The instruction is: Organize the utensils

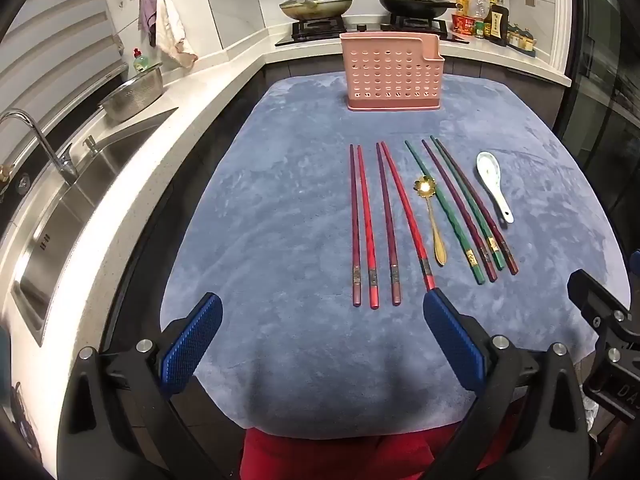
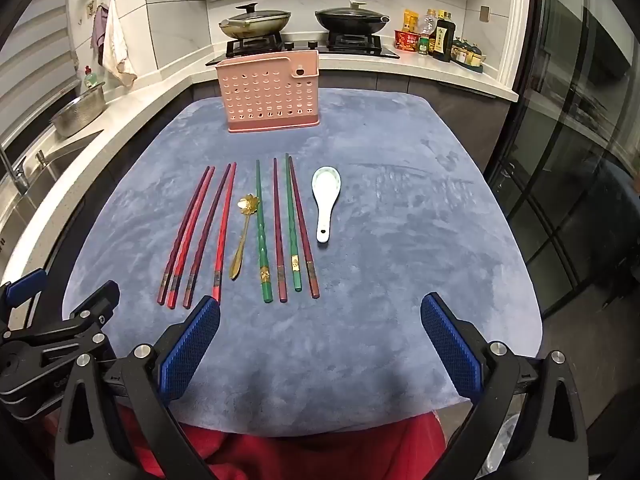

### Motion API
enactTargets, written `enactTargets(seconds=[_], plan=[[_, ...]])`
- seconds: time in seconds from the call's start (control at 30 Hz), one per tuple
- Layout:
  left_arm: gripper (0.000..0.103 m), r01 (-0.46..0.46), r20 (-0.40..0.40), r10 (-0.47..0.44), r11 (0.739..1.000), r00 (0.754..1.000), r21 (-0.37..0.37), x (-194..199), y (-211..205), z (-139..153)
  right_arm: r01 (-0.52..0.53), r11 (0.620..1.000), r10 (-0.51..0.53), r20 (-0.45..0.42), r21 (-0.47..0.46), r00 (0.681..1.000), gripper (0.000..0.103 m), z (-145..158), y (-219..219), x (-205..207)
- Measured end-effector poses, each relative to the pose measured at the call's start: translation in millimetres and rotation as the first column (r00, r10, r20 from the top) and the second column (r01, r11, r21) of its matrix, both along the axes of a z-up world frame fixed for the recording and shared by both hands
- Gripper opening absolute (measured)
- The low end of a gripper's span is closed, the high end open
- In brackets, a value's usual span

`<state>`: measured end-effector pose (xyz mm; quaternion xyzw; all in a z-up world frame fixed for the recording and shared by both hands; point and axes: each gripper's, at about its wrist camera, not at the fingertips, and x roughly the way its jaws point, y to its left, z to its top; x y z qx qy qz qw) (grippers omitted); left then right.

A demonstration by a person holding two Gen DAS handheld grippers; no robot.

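Several chopsticks lie side by side on a blue-grey cloth (image 1: pixel 280 208): red and maroon ones (image 1: pixel 366 224) (image 2: pixel 188 236) at the left, green and maroon ones (image 1: pixel 460 208) (image 2: pixel 280 224) further right. Between the two groups lies a gold spoon (image 1: pixel 432 216) (image 2: pixel 242 232) with a flower-shaped bowl. A white ceramic spoon (image 1: pixel 494 186) (image 2: pixel 326 200) rests at the right end. A pink perforated utensil holder (image 1: pixel 394 74) (image 2: pixel 272 94) stands upright at the cloth's far edge. My left gripper (image 1: pixel 322 312) and right gripper (image 2: pixel 320 312) hover open over the near edge, nothing between the blue pads.
A steel sink (image 1: pixel 80 200) with a tap (image 1: pixel 36 136) runs along the left counter, a metal colander (image 1: pixel 134 94) beside it. Two lidded pans (image 1: pixel 316 2) (image 1: pixel 416 0) sit on the hob behind. Bottles (image 1: pixel 494 20) stand at the back right. Red fabric (image 1: pixel 360 456) shows below.
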<state>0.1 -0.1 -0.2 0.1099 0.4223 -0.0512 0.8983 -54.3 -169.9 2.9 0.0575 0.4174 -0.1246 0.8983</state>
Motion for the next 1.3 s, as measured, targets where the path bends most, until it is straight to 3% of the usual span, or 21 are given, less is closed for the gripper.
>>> enactTargets(seconds=[0.07,1.3], plan=[[0.096,0.006,-0.001,-0.006,1.000,1.000,-0.024,-0.4,0.9,0.5,-0.002,1.000,0.002,0.001,0.002,1.000,0.096,-0.5,0.1,0.0],[0.096,0.013,-0.028,-0.013,1.000,1.000,-0.024,-0.9,-2.8,-5.0,-0.005,1.000,0.005,-0.017,-0.007,1.000,0.096,-5.3,3.3,3.5]])
